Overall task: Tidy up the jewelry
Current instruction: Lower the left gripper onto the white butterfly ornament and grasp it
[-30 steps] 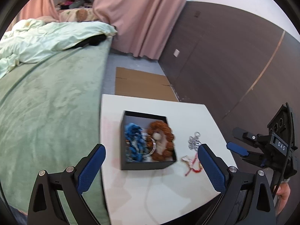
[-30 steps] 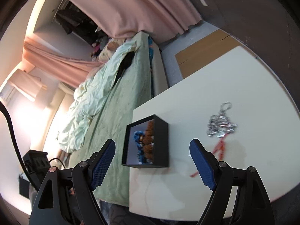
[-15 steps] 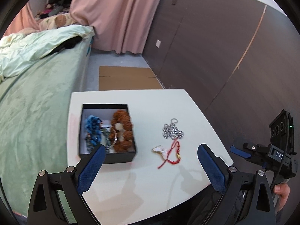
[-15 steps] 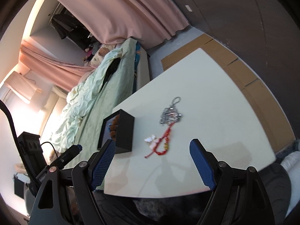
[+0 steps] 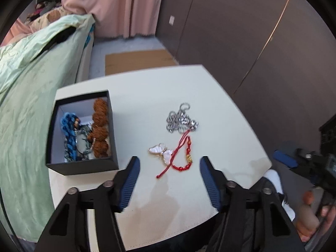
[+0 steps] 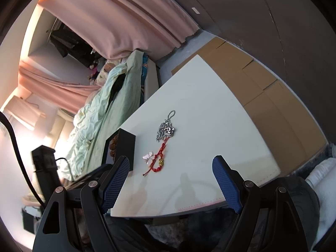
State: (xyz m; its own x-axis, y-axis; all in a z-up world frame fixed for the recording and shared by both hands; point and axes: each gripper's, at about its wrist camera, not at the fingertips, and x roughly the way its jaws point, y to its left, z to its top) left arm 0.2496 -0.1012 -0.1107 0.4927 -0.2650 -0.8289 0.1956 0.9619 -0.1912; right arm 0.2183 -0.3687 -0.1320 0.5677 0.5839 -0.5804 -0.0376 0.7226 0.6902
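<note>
My left gripper (image 5: 169,169) hangs above the near part of the white table (image 5: 220,105), pointing steeply down; its jaws have just been closing and now stand about half apart, with nothing gripped and only bare tabletop between the blue pads (image 5: 130,180); just ahead of its tips lies the red cord bracelet (image 5: 182,157), with a pale butterfly charm (image 5: 161,152) touching it on the left side; beyond those, a heap of silver chain (image 5: 181,119) rests against the far end of the red cord; to the left of my left gripper, near its left finger, stands the black box (image 5: 82,163), already holding blue beads (image 5: 69,130) and a brown bead bracelet (image 5: 100,130). My right gripper (image 6: 169,172) hovers off the table's near edge, jaws wide and empty; the red cord lies ahead between its fingers, closer to the left one, the box just beyond that left pad (image 6: 117,180); a green blanket (image 5: 27,96) covers the bed past the box.
</note>
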